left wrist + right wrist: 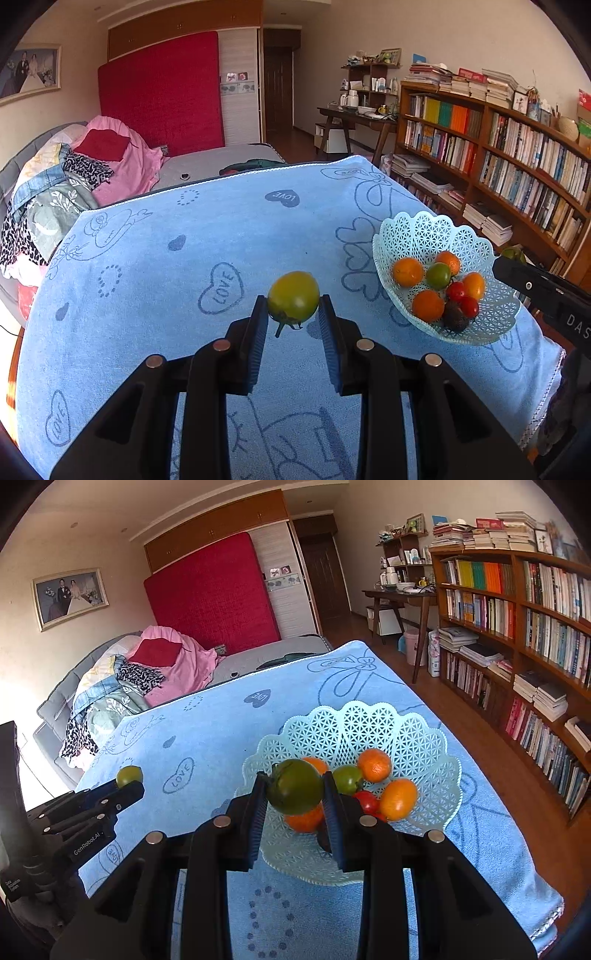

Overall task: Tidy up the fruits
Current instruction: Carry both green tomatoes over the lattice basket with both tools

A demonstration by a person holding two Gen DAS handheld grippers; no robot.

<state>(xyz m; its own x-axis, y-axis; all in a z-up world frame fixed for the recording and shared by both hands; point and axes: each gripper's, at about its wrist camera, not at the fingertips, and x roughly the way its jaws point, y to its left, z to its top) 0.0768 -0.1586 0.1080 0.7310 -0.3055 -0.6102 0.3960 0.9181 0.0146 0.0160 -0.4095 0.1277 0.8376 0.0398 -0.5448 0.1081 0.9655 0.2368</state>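
My left gripper [293,310] is shut on a yellow-green tomato [293,295] and holds it above the blue towel [166,266], left of the basket. It also shows in the right wrist view [129,774]. My right gripper [295,794] is shut on a dark green tomato [294,791] and holds it over the near left rim of the pale lattice basket [369,720]. The basket [417,229] holds several oranges [373,765], a green tomato [347,778], red tomatoes [367,800] and a dark fruit [455,317].
The towel-covered table ends at the right [535,867] above wooden floor. Bookshelves [535,627] line the right wall. A bed with piled clothes [66,192] lies behind the table at the left. A desk [354,118] stands at the back.
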